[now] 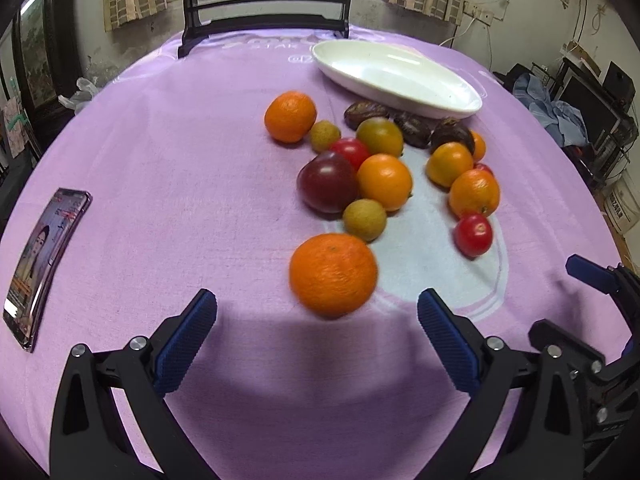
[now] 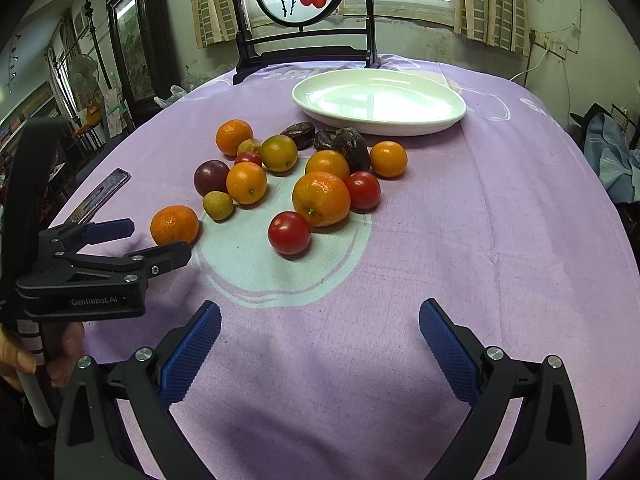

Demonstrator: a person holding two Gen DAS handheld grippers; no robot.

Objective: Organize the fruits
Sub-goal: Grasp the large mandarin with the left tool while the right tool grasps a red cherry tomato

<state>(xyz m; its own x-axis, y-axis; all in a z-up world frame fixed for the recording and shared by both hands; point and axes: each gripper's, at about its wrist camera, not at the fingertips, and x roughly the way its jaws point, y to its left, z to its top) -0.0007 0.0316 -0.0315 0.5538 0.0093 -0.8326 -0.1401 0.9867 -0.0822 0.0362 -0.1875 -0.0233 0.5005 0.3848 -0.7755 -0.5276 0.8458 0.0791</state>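
Observation:
Several fruits lie loose on the purple cloth: oranges, red tomatoes, a dark plum [image 1: 327, 181], small green-brown fruits and dark dates [image 1: 416, 128]. A white oval plate [image 1: 396, 76] stands empty behind them; it also shows in the right wrist view [image 2: 380, 98]. My left gripper [image 1: 318, 308] is open, with the nearest orange [image 1: 333, 274] just ahead between its fingertips, not gripped. That orange shows in the right wrist view [image 2: 175, 225] beside the left gripper [image 2: 154, 240]. My right gripper [image 2: 320, 320] is open and empty, short of a red tomato [image 2: 289, 233].
A phone [image 1: 42, 256] lies on the cloth at the left. A black-framed round screen [image 2: 302, 12] stands at the table's far edge. The cloth has a pale blue patch [image 2: 280, 268] under the nearer fruits. Room clutter lies beyond the table edges.

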